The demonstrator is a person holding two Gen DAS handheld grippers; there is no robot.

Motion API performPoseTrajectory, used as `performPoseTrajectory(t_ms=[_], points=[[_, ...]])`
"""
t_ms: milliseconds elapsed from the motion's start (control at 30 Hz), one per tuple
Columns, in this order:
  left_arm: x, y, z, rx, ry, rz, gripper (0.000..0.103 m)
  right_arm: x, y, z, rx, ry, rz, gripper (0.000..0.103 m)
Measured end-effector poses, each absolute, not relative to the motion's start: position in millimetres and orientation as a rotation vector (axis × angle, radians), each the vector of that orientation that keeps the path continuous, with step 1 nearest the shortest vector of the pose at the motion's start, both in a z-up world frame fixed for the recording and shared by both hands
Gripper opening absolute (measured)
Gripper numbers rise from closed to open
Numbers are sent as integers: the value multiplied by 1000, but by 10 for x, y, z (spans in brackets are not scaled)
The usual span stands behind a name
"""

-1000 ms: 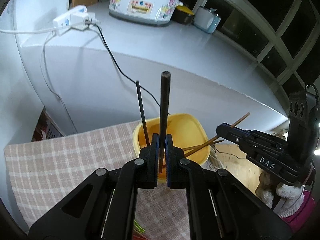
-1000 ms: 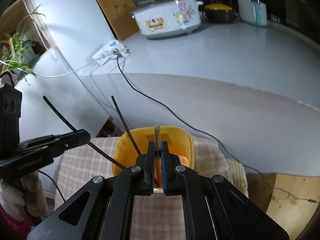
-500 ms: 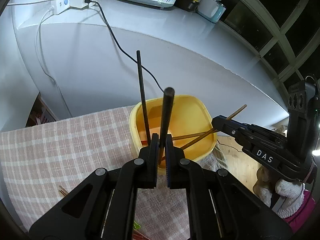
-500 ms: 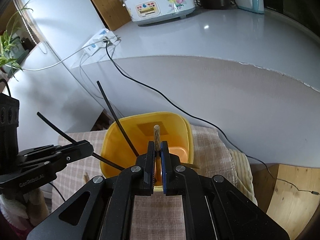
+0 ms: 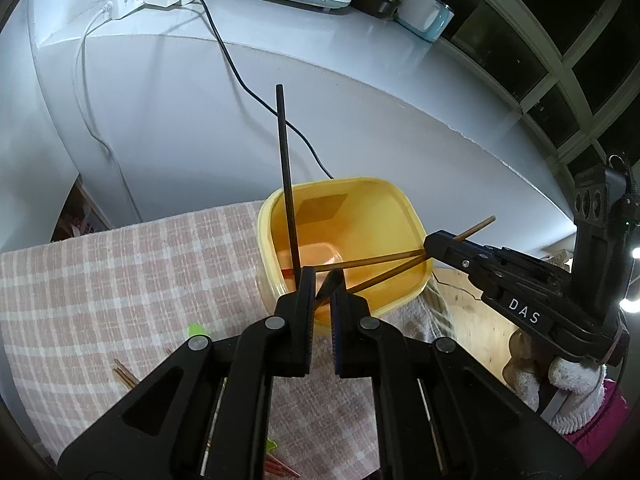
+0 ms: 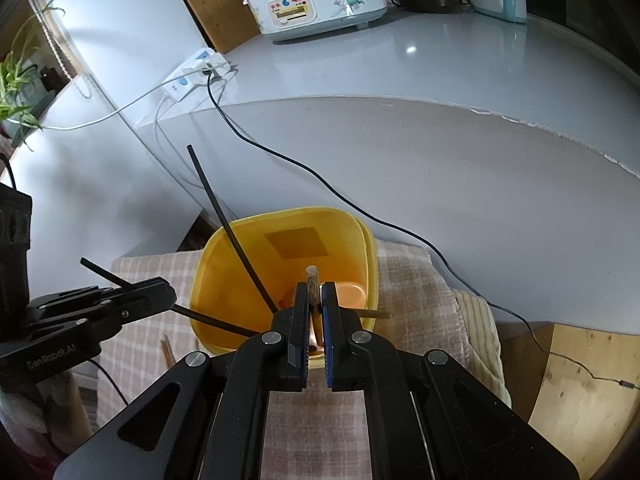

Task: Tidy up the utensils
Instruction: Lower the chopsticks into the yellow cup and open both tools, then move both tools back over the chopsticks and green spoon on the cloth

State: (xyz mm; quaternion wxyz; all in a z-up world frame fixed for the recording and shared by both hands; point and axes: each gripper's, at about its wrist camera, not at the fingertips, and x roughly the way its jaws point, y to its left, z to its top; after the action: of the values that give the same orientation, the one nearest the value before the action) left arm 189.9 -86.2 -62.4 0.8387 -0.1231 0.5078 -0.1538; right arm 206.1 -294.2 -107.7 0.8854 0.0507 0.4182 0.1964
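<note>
Since a second ago you have tipped both grippers lower over the yellow tub, so in your left wrist view it now sits larger and nearer the centre, and the checked cloth shows more of its near part. The black chopstick clenched in your left gripper stood tall between the fingers before; now only a short, slanted stub of it shows above them. A second black chopstick leans upright on the tub's left wall, its lower end inside. On the right, your right gripper pinches a brown wooden chopstick whose lower end reaches into the tub beside another brown one. More brown chopsticks have come into sight on the cloth at near left.

In your right wrist view the tub has likewise slid up to the middle of the picture and looks bigger. Your right gripper stays clamped on the wooden chopstick, its blunt end poking just above the fingers as before. Your left gripper, at the left, holds its black chopstick with the tip now crossing the tub's near left rim. The leaning black chopstick rests against the left wall. The rice cooker and power strip on the grey counter sit farther up than before.
</note>
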Motion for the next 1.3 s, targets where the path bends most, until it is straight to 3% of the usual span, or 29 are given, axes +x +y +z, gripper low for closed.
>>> performPoseTrajectory(t_ms=[100, 200, 233, 867, 1300], points=[[1875, -847, -614, -269, 1076, -323, 23, 2024, -2959, -1061, 102, 865, 401, 11], [1830, -838, -576, -265, 1067, -323, 24, 1974, -2983, -1013, 105, 845, 394, 29], [1815, -830, -564, -267, 1065, -323, 24, 1962, -2992, -1001, 105, 839, 392, 31], [1149, 174, -136, -326, 949, -181, 24, 1463, -3098, -620, 158, 728, 444, 31], [643, 785, -880, -456, 1103, -34, 24, 1244, -2476, -979, 30, 860, 609, 35]])
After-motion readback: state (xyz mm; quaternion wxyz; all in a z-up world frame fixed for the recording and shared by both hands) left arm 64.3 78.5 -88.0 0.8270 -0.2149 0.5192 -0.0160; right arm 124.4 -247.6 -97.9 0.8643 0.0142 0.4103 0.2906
